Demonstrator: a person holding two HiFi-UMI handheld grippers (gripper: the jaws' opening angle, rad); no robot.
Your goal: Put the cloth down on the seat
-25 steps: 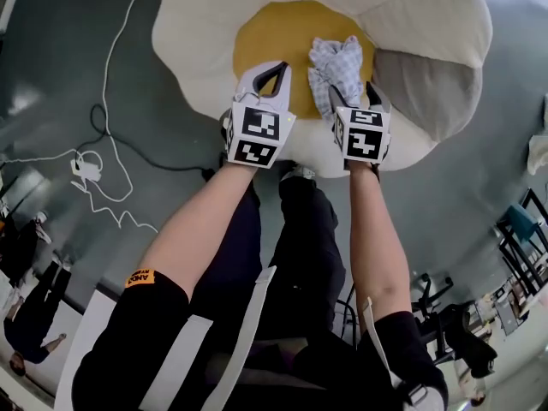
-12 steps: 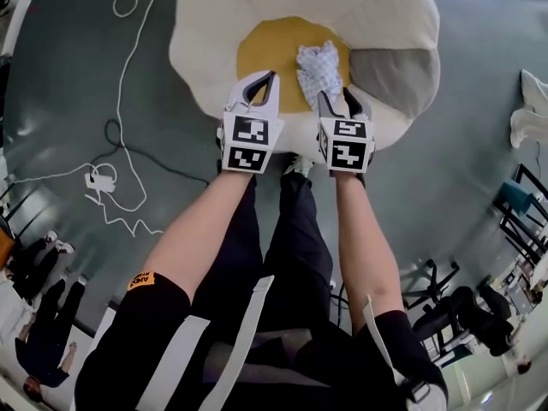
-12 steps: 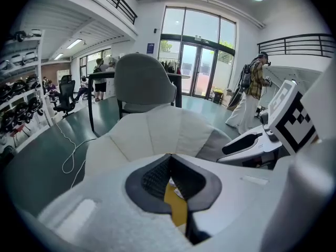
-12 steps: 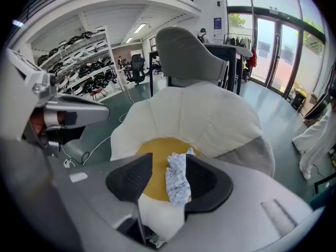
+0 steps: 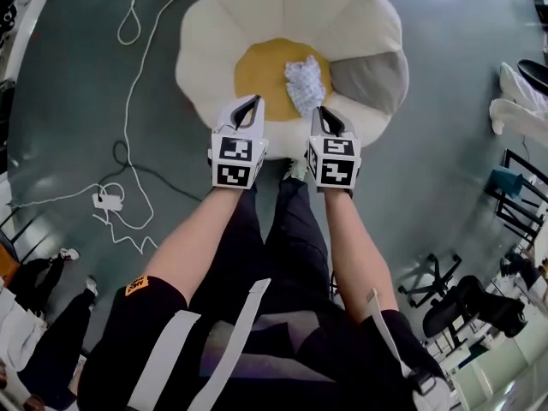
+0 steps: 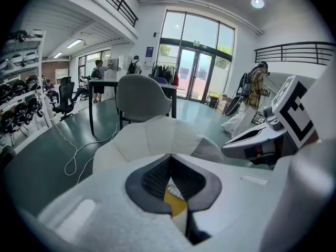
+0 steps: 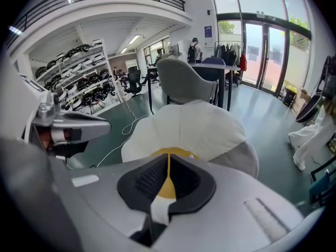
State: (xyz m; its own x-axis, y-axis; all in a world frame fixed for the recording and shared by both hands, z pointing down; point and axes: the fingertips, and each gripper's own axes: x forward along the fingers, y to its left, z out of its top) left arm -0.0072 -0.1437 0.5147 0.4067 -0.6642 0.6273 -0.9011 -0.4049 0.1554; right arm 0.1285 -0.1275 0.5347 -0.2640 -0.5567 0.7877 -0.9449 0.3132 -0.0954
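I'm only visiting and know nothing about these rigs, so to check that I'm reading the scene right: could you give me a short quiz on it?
1. Where does the cloth lie? A on the floor; B on the yellow centre of the seat; C on an office chair.
2. True or false: the cloth hangs over the seat's edge.
3. Fill in: one petal of the seat is not white but ____.
Key: 1 B; 2 false; 3 grey.
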